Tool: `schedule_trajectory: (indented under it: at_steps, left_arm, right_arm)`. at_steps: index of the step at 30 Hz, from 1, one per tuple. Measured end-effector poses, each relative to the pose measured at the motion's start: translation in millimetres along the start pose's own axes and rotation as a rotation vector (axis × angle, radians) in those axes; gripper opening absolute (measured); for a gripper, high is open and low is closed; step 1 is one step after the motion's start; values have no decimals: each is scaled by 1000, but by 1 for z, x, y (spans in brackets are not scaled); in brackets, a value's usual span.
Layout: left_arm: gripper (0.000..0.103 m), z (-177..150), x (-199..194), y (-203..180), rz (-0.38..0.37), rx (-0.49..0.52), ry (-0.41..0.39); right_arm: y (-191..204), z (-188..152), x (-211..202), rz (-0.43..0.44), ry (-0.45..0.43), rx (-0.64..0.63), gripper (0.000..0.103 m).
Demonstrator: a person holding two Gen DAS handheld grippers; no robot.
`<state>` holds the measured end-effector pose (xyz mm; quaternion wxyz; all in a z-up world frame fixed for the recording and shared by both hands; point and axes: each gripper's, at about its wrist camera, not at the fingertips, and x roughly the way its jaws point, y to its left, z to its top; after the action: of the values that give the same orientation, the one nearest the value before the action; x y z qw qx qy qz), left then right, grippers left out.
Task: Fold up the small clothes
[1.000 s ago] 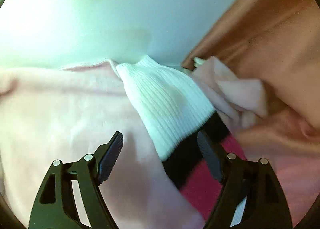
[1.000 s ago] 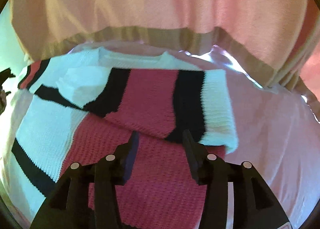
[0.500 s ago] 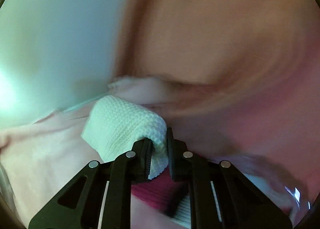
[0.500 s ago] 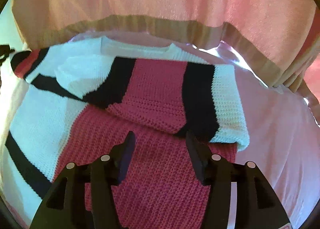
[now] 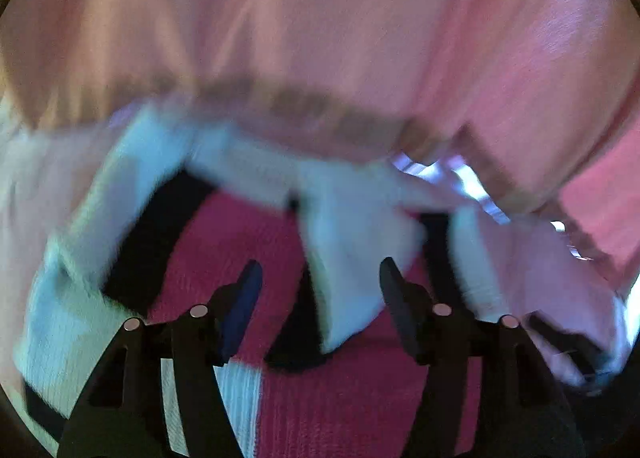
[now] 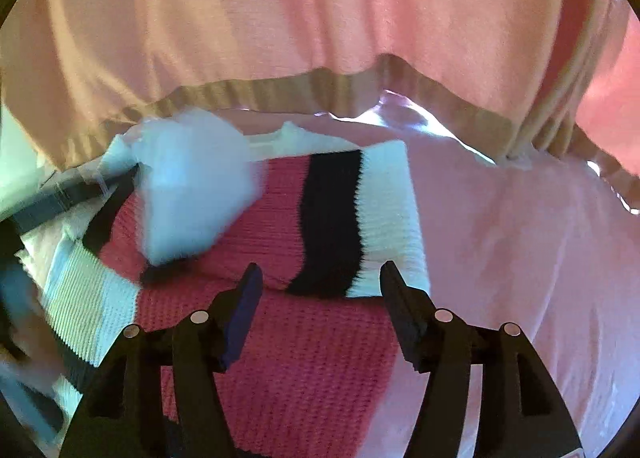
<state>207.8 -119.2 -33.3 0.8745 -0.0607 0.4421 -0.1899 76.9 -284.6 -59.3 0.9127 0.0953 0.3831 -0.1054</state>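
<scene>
The sweater [image 6: 304, 338], knitted in red with black and white bands, lies on a pink sheet [image 6: 520, 278] that covers what looks like a bed, close under the hem of a peach curtain [image 6: 320, 17] along the far edge. Both sleeves are already folded in across the red chest. The right sleeve [image 6: 340, 217] lies flat, its white cuff toward the right side of the sheet. The left sleeve [image 6: 192, 193] shows as a blurred white shape over the chest; it looks just dropped and may not have settled.

The left gripper [image 5: 320, 278] hangs over the chest, blurred by motion. Its jaws have just been opening and stand about half apart. The white cuff of the left sleeve shows between them in that view, but the pads do not press on it. The right gripper [image 6: 320, 278] hovers over the lower chest, its jaws also about half apart after easing wider, with nothing in them.

So the sleeve folds look done. Still to do, judging by the full length of body lying open toward the near edge, is folding the bottom half up over the sleeves, and perhaps smoothing the left one first.
</scene>
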Motion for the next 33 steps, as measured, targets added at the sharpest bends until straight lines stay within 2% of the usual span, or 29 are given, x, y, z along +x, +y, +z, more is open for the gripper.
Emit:
schedule_trajectory:
  at_steps: [3, 5, 8, 12, 16, 18, 20, 22, 23, 24, 25, 26, 27, 28, 30, 32, 33]
  left_arm:
    - [64, -7, 3, 32, 23, -88, 26]
    - [72, -17, -7, 60, 42, -170, 3]
    - [73, -12, -17, 98, 65, -304, -33]
    - [77, -1, -23, 142, 99, -408, -52]
    - [77, -2, -16, 170, 80, -467, -30]
    - [76, -6, -5, 180, 61, -526, 24]
    - [76, -13, 4, 187, 3, -612, 90]
    - [76, -12, 3, 188, -25, -638, 98]
    - [76, -10, 3, 187, -48, -639, 98]
    - [76, -7, 6, 187, -86, -644, 102]
    - [72, -5, 9, 188, -98, -651, 106]
    - [53, -4, 12, 190, -105, -657, 106]
    - [42, -1, 19, 194, -116, -657, 107]
    - [21, 1, 22, 196, -101, -654, 109]
    - [15, 4, 19, 208, -51, -663, 65]
    - [15, 6, 4, 220, 10, -669, 3]
    - [15, 7, 1, 224, 14, -671, -6]
  right_arm:
    - [-8, 2, 2, 51, 16, 43, 61]
    - [-8, 4, 3, 77, 17, 63, 66]
    - [0, 7, 10, 86, 6, 61, 68]
    - [46, 16, 23, 84, 12, -39, 68]
    - [105, 40, 46, 43, 2, -131, 77]
    - [129, 52, 68, 29, 35, -144, 79]
    - [145, 59, 91, 1, 79, -154, 79]
    - [155, 60, 112, -62, 109, -171, 78]
    - [155, 59, 119, -83, 117, -168, 77]
    - [155, 58, 122, -86, 121, -162, 71]
    - [153, 57, 124, -76, 127, -151, 32]
    - [147, 57, 123, -41, 134, -121, 7]
    - [141, 60, 115, -1, 118, -81, 7]
    - [131, 64, 98, 69, 76, -21, 7]
    - [113, 68, 62, 173, -11, 41, 7]
    - [88, 61, 29, 196, -93, 95, 7]
    - [69, 52, 23, 197, -100, 124, 7]
